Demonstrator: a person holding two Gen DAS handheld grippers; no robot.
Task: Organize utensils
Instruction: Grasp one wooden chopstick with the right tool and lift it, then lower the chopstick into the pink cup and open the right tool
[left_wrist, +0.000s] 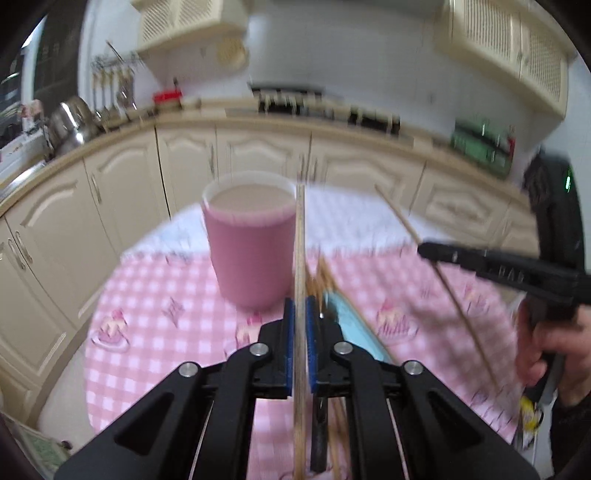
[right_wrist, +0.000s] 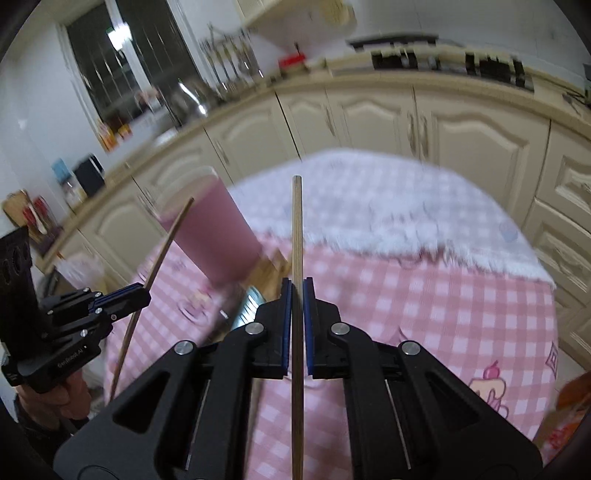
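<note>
Left wrist view looks over a round table (left_wrist: 155, 295) spread with a pink-and-white checked cloth printed with small cake motifs, its far part covered by a fluffy white layer. A pink cup (left_wrist: 249, 243) with a pale rim stands upright on the cloth ahead of the left gripper (left_wrist: 300, 306), whose blue-padded jaws are pressed together on a single wooden chopstick (left_wrist: 300, 236) that runs straight forward, its tip near the cup's right edge. Just below and to the right of the pads lie more wooden chopsticks (left_wrist: 325, 277) beside a light-blue item (left_wrist: 347, 317), too blurred to name. Farther right, the right gripper (left_wrist: 428, 250), held by a hand (left_wrist: 546, 347), pinches a second chopstick (left_wrist: 406, 225) that slants across the cloth. Right wrist view shows those jaws clamped on that stick, which points forward above the table, and a shiny metal object (right_wrist: 247, 306) by the cup's base. Cream cabinet doors (left_wrist: 258, 155) with arched panels curve behind the table under a countertop; hanging utensils (left_wrist: 110, 85), a steel pot (left_wrist: 70, 125) and a dark window (right_wrist: 129, 62) sit to the left, wall cupboards (left_wrist: 517, 55) above.
</note>
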